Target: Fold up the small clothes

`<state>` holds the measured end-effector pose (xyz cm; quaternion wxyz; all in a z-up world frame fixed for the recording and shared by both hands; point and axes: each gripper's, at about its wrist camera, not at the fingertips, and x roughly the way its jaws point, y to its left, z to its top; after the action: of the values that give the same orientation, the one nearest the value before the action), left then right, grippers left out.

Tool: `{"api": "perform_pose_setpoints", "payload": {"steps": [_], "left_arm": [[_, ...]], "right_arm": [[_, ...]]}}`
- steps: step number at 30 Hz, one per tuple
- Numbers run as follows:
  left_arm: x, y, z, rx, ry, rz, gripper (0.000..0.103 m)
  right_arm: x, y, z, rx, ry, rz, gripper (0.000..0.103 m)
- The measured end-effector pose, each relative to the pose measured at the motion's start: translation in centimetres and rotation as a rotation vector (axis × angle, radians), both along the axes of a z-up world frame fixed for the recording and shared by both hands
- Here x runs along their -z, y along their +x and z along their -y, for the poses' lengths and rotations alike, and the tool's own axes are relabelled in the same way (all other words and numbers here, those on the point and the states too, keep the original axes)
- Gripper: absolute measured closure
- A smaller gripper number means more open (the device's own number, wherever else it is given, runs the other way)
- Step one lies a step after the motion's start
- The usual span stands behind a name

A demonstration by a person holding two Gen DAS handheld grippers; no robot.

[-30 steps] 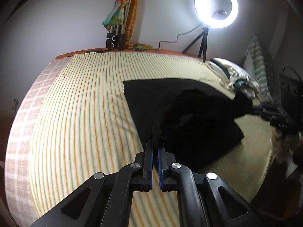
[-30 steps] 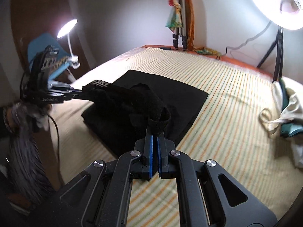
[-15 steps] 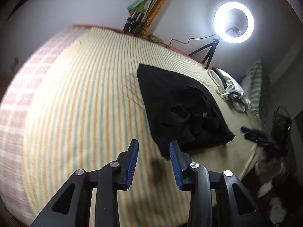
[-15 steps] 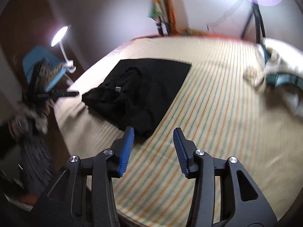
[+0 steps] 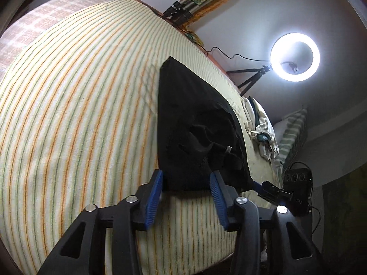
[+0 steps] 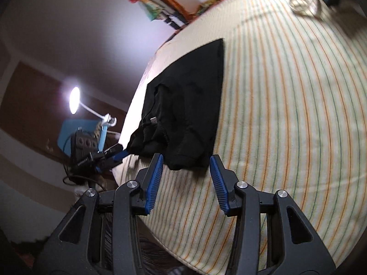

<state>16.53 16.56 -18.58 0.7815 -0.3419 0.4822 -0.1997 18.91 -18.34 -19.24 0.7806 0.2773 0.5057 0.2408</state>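
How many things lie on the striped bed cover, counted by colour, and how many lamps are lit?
Black garment: 1
Pale heap of clothes: 1
Lit lamps: 2, the ring light and the desk lamp
Total: 4

I see black garment (image 5: 195, 123) | cream bed cover (image 5: 80, 114), orange and green stripes | blue gripper pads (image 5: 154, 200)

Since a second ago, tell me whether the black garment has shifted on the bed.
Yes. The black garment was lifted off the striped bedspread; it now lies dropped flat, free of both tools.
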Motion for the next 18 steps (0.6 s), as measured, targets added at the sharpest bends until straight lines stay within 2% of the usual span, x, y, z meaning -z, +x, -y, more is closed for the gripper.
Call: {"api": "perform_pose_setpoints", "payload": {"steps": [3,5,6,7,8,9,11,14,15,17,18], "left_arm": [[0.8,0.4,-0.2,-0.027,-0.019,-0.034,0.058],[1.1,0.7,0.2,-0.02,-0.023,-0.041,0.07],[1.0,0.7,0.7,-0.009,-0.006,-0.039,0.08],[0.9,0.8,1.1,0.004,0.024,-0.034,0.088],[0.7,0.8,1.5,0.017,0.056,-0.025,0.092],[0.3,0.7,1.9,0.029,0.099,-0.016,0.095],[-0.3,0.7,2.2,0.04,0.142,-0.005,0.097],[-1.8,0.2,1.8,0.045,0.158,0.037,0.098],[-2.0,0.1,1.7,0.047,0.194,0.05,0.098],[-1.2,0.0,1.7,0.067,0.258,0.032,0.098],[-0.3,0.0,1.6,0.082,0.258,0.005,0.098]], "right_arm": [[0.8,0.2,0.3,0.03,0.035,-0.03,0.057],[1.2,0.4,0.1,0.033,0.061,-0.038,0.057],[1.3,0.4,-0.2,0.025,0.064,-0.041,0.059],[1.2,0.4,-0.4,0.015,0.053,-0.043,0.064],[1.1,0.4,-0.7,0.002,0.037,-0.04,0.084],[0.9,0.5,-1.2,-0.02,0.015,-0.036,0.095],[0.1,0.6,-1.8,-0.046,-0.029,-0.027,0.096],[-1.9,0.3,-1.9,-0.071,-0.037,0.007,0.097],[-2.4,0.2,-1.9,-0.076,-0.034,0.02,0.097],[-2.3,0.1,-1.7,-0.088,-0.051,0.024,0.097],[-1.7,0.1,-1.6,-0.089,-0.078,0.004,0.097]]}}
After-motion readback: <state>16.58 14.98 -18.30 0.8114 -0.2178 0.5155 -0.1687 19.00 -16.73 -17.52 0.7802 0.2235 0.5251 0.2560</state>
